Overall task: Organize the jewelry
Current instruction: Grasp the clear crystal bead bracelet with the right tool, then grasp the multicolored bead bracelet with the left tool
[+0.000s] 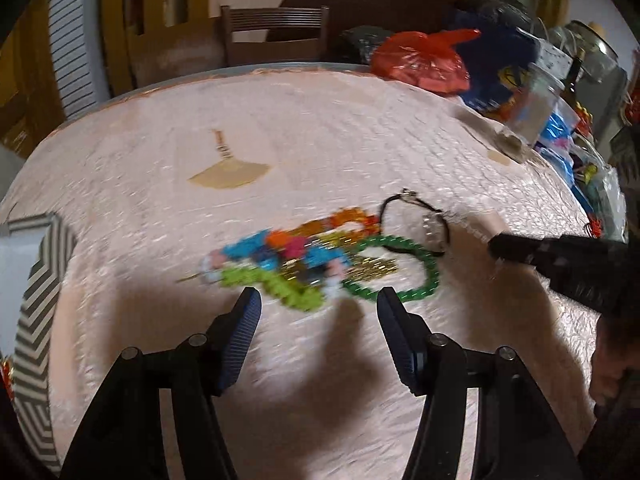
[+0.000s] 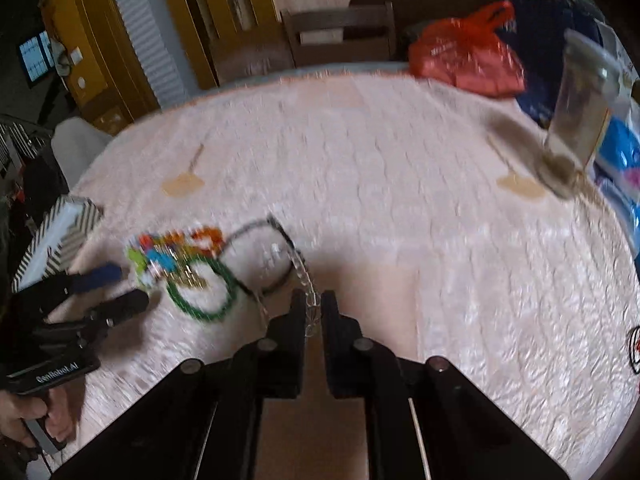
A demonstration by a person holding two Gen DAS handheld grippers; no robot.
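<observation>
On the pink quilted tablecloth point(image 1: 320, 128), a red plastic bag point(image 1: 424, 62) and a glass jar point(image 2: 580, 112) crowd the far right edge, while a striped box point(image 1: 36, 288) sits at the left. Mid-table lies the tangled jewelry pile point(image 1: 304, 256), a green bead bracelet point(image 1: 400, 276) and a black cord bracelet point(image 1: 416, 220) overlapping it. The left gripper point(image 1: 318, 300) hangs released just before the pile. The right gripper point(image 2: 312, 304) is clenched on a clear bead chain point(image 2: 306, 280).
</observation>
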